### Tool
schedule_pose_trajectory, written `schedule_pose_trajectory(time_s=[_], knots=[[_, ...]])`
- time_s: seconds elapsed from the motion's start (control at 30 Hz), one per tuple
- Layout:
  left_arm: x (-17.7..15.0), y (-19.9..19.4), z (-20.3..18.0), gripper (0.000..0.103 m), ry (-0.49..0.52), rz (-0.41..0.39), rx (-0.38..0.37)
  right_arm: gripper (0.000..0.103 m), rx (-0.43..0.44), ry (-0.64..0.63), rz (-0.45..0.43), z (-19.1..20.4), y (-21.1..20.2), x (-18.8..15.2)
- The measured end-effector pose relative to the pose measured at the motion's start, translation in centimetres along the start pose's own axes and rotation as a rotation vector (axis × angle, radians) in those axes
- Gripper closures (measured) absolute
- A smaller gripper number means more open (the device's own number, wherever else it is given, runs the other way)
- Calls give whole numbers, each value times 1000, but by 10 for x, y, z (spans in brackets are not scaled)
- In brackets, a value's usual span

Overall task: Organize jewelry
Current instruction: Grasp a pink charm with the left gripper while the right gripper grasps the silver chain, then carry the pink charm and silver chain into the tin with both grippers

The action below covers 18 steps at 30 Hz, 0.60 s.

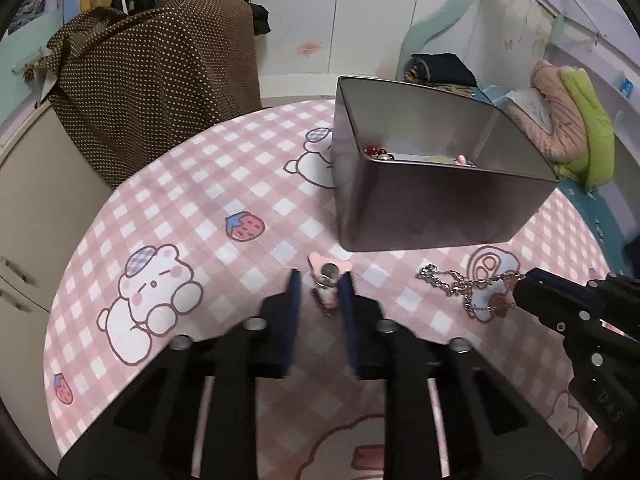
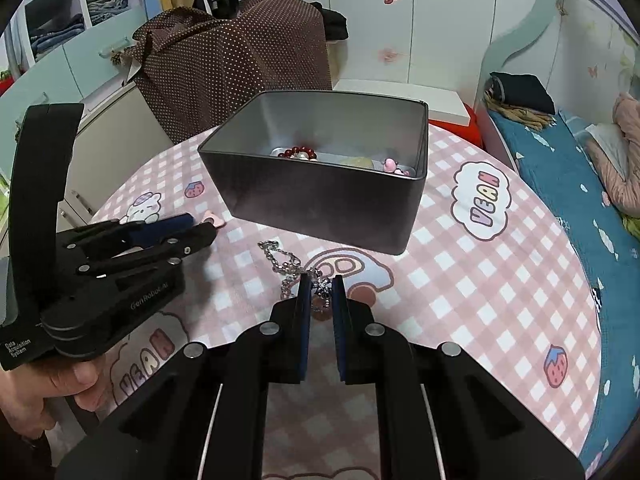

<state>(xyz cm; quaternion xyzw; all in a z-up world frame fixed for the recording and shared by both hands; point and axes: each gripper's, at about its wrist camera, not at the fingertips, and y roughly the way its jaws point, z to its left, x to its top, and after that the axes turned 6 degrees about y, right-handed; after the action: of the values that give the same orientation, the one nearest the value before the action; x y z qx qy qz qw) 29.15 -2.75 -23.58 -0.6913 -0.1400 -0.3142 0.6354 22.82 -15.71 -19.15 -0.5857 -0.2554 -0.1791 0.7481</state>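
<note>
A pink charm with a round metal piece [image 1: 329,270] lies on the pink checked tablecloth [image 1: 240,184], just in front of a grey metal tin [image 1: 440,208]. My left gripper [image 1: 320,280] is shut on it, and its pink end [image 2: 215,219] sticks out past the fingertips. My right gripper [image 2: 322,282] is shut on a silver chain necklace [image 2: 280,258]; the loose part of the chain [image 1: 452,284] trails over the cloth. The right gripper [image 1: 520,282] comes in from the right. The tin [image 2: 320,200] stands open and holds red beads [image 2: 296,154] and a small pink piece [image 2: 390,166].
A brown dotted cloth [image 1: 160,80] hangs over a cabinet beyond the table's far left edge. A bed with a blue cover [image 2: 580,184] lies to the right. A person's hand [image 2: 40,392] holds the left gripper [image 2: 208,227].
</note>
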Motion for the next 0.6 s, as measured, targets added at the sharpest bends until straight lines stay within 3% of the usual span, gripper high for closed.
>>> schedule_pose_trajectory(time_s=[0.2, 0.6], knots=[[-6, -13, 8, 89, -18, -16, -49, 94, 12, -9, -3, 0, -7, 2], [5, -58, 5, 89, 32, -51, -48, 94, 62, -47, -41, 6, -45, 27]])
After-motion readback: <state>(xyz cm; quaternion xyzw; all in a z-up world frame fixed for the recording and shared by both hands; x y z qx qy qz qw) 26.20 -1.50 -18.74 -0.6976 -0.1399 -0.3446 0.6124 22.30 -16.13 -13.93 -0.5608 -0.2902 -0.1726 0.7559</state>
